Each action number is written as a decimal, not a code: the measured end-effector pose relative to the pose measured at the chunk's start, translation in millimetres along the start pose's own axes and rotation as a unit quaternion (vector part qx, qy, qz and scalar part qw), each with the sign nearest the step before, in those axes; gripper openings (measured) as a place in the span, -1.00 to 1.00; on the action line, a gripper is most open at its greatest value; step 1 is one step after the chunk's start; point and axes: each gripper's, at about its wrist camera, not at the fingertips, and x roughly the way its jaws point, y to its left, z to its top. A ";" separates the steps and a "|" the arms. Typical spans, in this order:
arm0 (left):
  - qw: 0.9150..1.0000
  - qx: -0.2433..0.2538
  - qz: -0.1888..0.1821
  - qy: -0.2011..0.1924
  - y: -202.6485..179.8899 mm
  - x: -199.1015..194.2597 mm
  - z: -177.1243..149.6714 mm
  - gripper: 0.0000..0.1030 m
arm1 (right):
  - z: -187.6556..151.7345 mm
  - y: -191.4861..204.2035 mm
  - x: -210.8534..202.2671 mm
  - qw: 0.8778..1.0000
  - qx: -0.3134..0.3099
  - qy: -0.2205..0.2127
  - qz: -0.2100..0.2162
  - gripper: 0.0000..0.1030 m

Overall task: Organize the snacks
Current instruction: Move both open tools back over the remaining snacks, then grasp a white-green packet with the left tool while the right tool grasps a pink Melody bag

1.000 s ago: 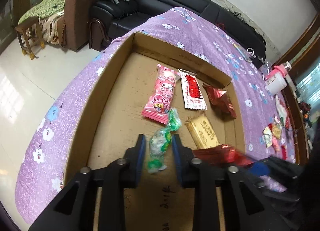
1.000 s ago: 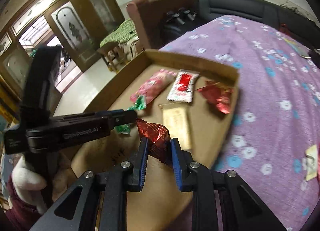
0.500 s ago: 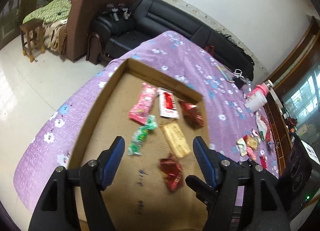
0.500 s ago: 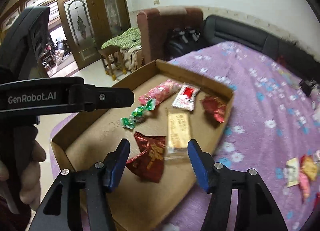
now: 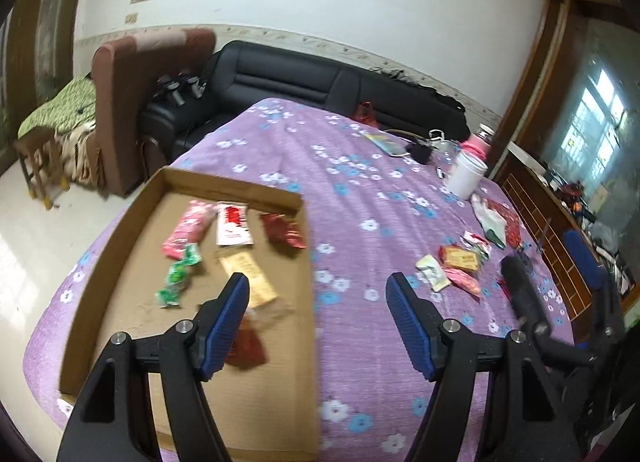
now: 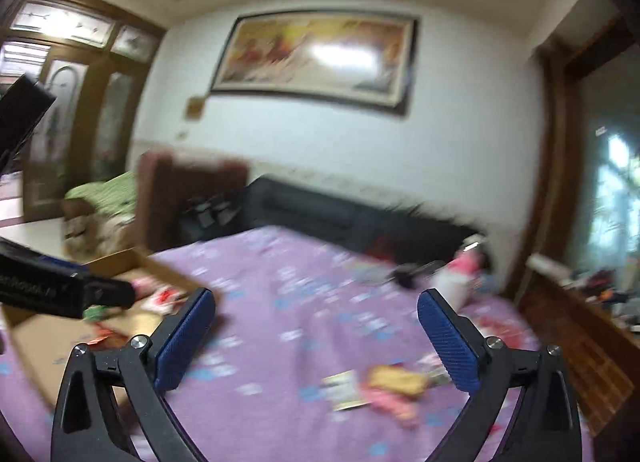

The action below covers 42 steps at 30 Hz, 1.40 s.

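Note:
A shallow cardboard box [image 5: 120, 246] lies on the purple flowered cloth [image 5: 360, 198] at the left. In it lie a pink packet [image 5: 188, 228], a white and red packet [image 5: 233, 224], a dark red wrapper [image 5: 285, 231], a green candy [image 5: 178, 278], a tan packet [image 5: 250, 282] and a red wrapper [image 5: 246, 348]. My left gripper [image 5: 318, 326] is open and empty above the box's right edge. My right gripper [image 6: 316, 342] is open and empty over the cloth. A pile of loose snacks [image 5: 456, 266] lies to the right; it also shows, blurred, in the right wrist view [image 6: 384, 386].
A white jar with a pink lid [image 5: 468, 174] and small items stand at the cloth's far right. A black sofa [image 5: 320, 82] and a brown armchair [image 5: 132, 74] stand behind. A wooden cabinet [image 5: 540, 230] runs along the right.
Both grippers opened, leaving the green candy and the red wrapper in the box. Both then lifted and swung right, toward the loose snacks.

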 end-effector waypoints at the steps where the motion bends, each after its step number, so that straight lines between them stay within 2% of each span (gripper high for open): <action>1: 1.000 0.004 -0.002 0.000 -6.0 1.0 -0.8 0.36 | -0.7 -3.8 -3.9 1.000 -0.003 -0.008 -0.016 0.99; 6: 1.000 0.018 -0.010 0.003 -30.2 7.5 -7.2 0.36 | -5.6 -29.9 -17.4 0.997 -0.005 -0.036 -0.065 0.98; 14: 0.999 0.045 -0.019 0.018 -63.8 19.1 -16.2 0.36 | -18.4 -67.1 -21.8 0.995 0.025 -0.033 -0.089 0.98; 16: 0.998 0.053 -0.022 0.022 -70.0 22.9 -19.1 0.36 | -23.5 -73.9 -18.6 0.996 0.030 -0.025 -0.077 0.98; 18: 0.998 0.057 -0.028 0.028 -74.5 25.8 -22.5 0.36 | -26.6 -87.6 -7.5 0.998 0.041 0.008 -0.048 0.98; 20: 0.997 0.055 -0.032 0.031 -76.0 27.5 -24.8 0.36 | -30.4 -118.9 10.5 0.994 0.092 0.054 -0.007 0.98; 22: 0.997 0.050 -0.035 0.036 -76.0 29.1 -27.9 0.36 | -38.8 -158.2 35.1 0.978 0.167 0.117 0.043 0.98; 24: 0.997 0.044 -0.041 0.043 -74.4 30.6 -31.2 0.36 | -55.0 -196.9 59.2 0.948 0.253 0.166 0.098 0.98; 26: 0.997 0.041 -0.048 0.051 -73.2 32.4 -33.9 0.36 | -72.8 -218.4 76.6 0.925 0.302 0.195 0.123 0.98; 30: 0.996 0.043 -0.051 0.063 -73.1 36.6 -39.8 0.36 | -102.3 -222.3 107.4 0.894 0.336 0.254 0.155 0.82; 31: 0.996 0.044 -0.052 0.066 -73.3 37.5 -40.5 0.36 | -108.5 -215.6 116.6 0.885 0.336 0.272 0.173 0.64; 32: 0.995 0.044 -0.052 0.067 -73.0 37.9 -40.9 0.36 | -113.9 -207.6 125.4 0.878 0.333 0.288 0.186 0.47; 33: 0.995 0.044 -0.053 0.069 -72.9 38.0 -41.7 0.36 | -118.5 -201.0 132.7 0.875 0.327 0.301 0.191 0.42; 37: 0.995 0.048 -0.053 0.069 -71.3 35.7 -43.4 0.36 | -128.9 -178.9 159.2 0.877 0.298 0.326 0.188 0.41; 39: 0.995 0.049 -0.053 0.070 -70.1 35.4 -44.0 0.36 | -133.5 -170.6 166.3 0.865 0.306 0.337 0.212 0.41; 41: 0.995 0.049 -0.053 0.071 -68.3 35.9 -43.4 0.36 | -135.1 -159.2 164.4 0.845 0.313 0.342 0.266 0.42; 42: 0.995 0.049 -0.054 0.071 -67.8 36.6 -42.7 0.36 | -133.7 -154.8 162.1 0.843 0.307 0.343 0.278 0.42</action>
